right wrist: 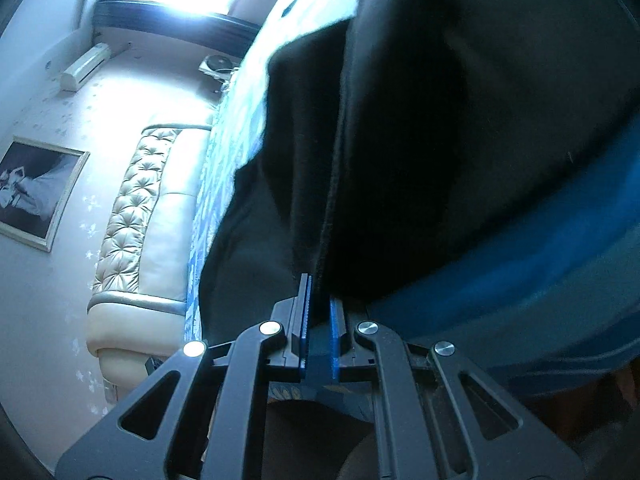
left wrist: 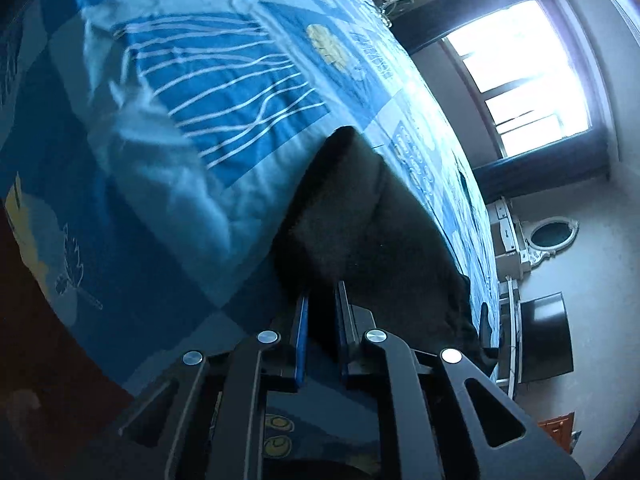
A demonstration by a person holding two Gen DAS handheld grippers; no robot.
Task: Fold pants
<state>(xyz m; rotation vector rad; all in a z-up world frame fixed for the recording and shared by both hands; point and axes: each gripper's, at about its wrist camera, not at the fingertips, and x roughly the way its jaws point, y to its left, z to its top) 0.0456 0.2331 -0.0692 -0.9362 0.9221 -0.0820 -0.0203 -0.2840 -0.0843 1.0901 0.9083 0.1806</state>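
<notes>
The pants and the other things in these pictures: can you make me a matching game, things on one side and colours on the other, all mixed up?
Things:
1. pants
2. bedspread
3. headboard
4. pads inside the left tongs

Colours:
A. shiny cream, with buttons pressed in
B. black
C. bright blue strips
D. blue patches with white wavy lines

Right pairs: 1-B, 2-D, 3-A, 4-C.

Both the left tongs and the right tongs are shut on the pants.
</notes>
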